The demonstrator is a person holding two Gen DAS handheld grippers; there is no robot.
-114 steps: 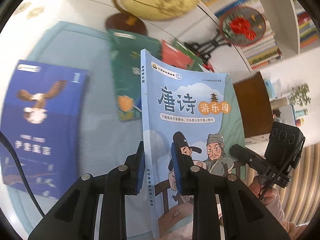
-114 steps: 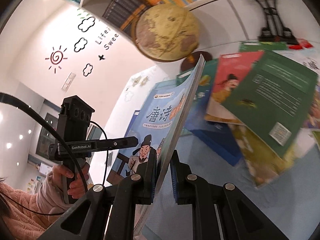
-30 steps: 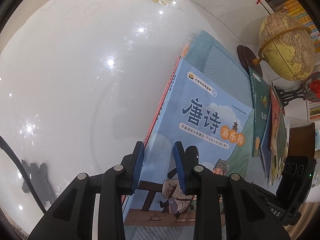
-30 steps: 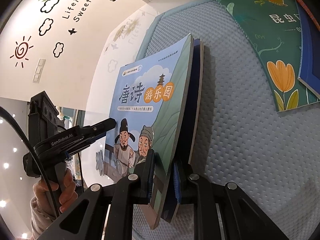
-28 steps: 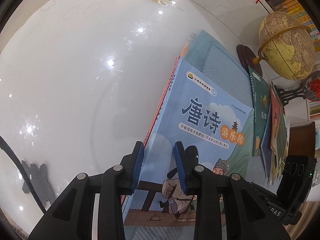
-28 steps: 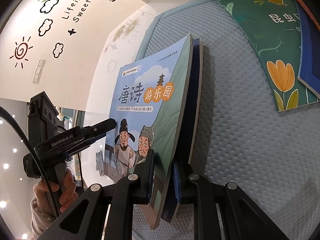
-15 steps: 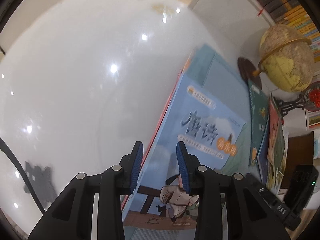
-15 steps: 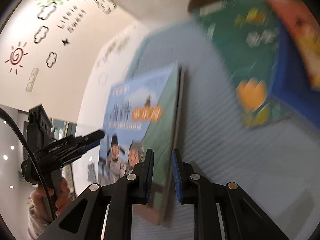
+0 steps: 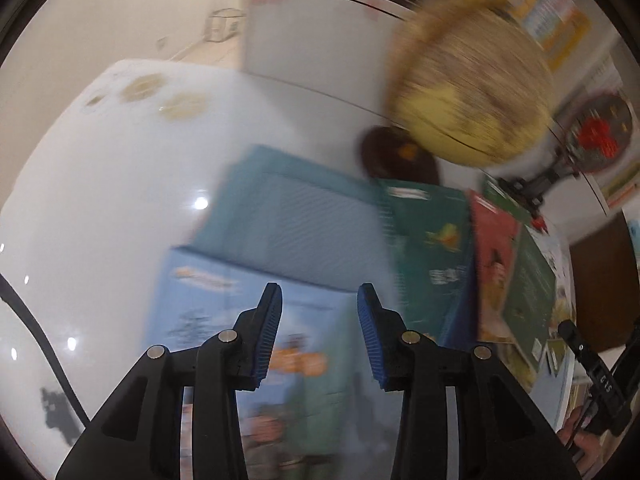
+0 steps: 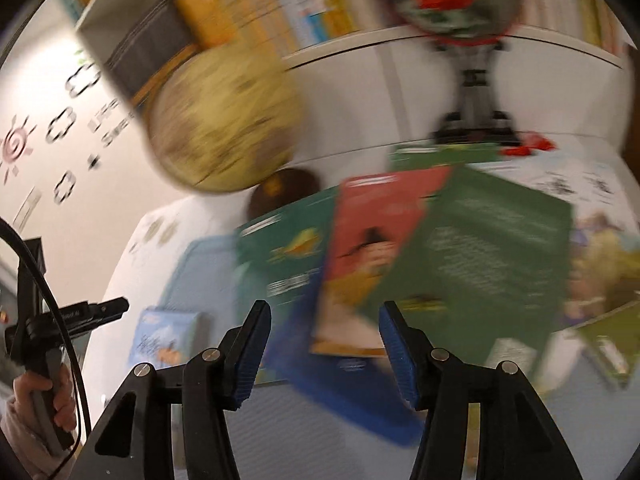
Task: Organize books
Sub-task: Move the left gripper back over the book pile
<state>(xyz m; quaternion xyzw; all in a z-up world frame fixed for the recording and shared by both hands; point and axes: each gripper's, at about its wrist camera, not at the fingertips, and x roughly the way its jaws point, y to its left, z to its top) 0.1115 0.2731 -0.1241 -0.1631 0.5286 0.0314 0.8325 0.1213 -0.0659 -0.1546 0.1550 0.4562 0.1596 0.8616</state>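
The light blue picture book point(image 9: 216, 312) lies flat at the left edge of the blue mat point(image 9: 304, 220). My left gripper point(image 9: 320, 294) hovers above it. Its jaws are opening and the pads touch nothing. My right gripper point(image 10: 325, 308) is lifted, its jaws opening wide with nothing between them. It faces a fan of overlapping books: a green book point(image 10: 280, 256), a red book point(image 10: 372, 236), a dark green book point(image 10: 488, 248) and a blue book point(image 10: 320, 380). The light blue book point(image 10: 164, 340) lies far to its left. Both views are motion-blurred.
A yellow globe point(image 9: 468, 92) on a dark round base point(image 9: 396, 156) stands behind the mat. A round red-flower ornament on a black stand point(image 10: 472, 116) and shelves of books sit at the back. A hand point(image 10: 56, 392) holds the left gripper's handle. White glossy tabletop point(image 9: 100, 200) surrounds the mat.
Both grippers have let go of the light blue book, which now lies flat. Both have risen and swung right toward the fanned books, and their jaws have spread.
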